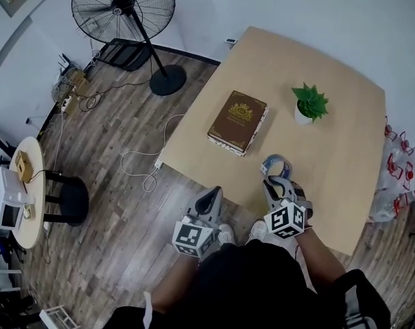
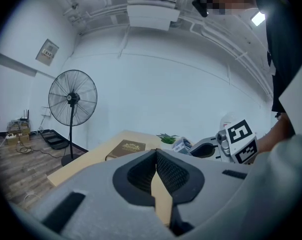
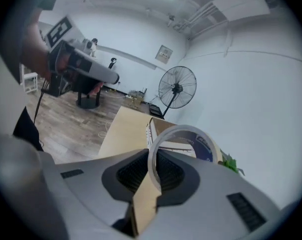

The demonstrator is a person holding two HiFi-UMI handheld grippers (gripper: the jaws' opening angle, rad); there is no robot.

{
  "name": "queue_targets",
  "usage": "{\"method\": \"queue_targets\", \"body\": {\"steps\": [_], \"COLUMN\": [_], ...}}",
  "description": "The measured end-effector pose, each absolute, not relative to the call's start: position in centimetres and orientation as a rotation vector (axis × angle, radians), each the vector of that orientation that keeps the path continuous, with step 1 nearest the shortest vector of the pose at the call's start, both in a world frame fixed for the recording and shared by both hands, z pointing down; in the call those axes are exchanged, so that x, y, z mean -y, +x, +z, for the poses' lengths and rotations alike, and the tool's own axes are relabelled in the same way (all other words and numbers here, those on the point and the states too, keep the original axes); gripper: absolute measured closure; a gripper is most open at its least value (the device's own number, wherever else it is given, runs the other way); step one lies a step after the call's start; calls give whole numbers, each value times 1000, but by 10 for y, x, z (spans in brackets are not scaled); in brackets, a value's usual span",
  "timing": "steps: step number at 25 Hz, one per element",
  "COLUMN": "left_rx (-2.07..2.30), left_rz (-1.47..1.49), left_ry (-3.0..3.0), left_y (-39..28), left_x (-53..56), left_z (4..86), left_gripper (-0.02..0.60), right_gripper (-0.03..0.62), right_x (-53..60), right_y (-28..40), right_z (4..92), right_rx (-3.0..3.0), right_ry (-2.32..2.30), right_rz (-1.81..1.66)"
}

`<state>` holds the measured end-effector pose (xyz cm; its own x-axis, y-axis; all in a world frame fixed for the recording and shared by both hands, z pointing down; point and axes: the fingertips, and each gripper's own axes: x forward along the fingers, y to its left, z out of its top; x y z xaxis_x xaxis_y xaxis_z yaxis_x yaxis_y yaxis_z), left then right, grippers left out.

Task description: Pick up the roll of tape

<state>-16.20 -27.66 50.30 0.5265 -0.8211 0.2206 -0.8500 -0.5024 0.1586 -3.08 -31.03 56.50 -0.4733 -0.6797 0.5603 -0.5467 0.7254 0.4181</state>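
The roll of tape, a clear ring on a white and blue core, hangs in the air with my right gripper shut on its near rim. In the head view the roll of tape is above the table's near edge, just beyond the right gripper. My left gripper is to its left, over the table's front edge, pads together and holding nothing. The left gripper view shows the tape and the right gripper's marker cube off to the right.
On the light wooden table lie a brown book and a small potted plant. A standing fan and loose cables are on the wood floor to the left. A round side table stands far left.
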Motion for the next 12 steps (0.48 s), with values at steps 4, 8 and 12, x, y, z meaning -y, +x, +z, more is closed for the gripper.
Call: {"method": "queue_targets", "body": {"steps": [4, 8, 12], "left_rx": [1386, 1354, 1338], "left_rz": [162, 155, 150], "left_ry": [2547, 2572, 2593], "left_y": [-151, -141, -135], "left_x": [283, 286, 290], "left_z": [499, 496, 493], "left_gripper": [578, 578, 578], "right_gripper": [551, 551, 551], "right_x": [316, 319, 322], "right_y": [-22, -10, 2], "right_z": [530, 497, 472], "right_rx": [2290, 2386, 2507], "right_ry": [1068, 1218, 1379], "right_rz": [-146, -64, 74]}}
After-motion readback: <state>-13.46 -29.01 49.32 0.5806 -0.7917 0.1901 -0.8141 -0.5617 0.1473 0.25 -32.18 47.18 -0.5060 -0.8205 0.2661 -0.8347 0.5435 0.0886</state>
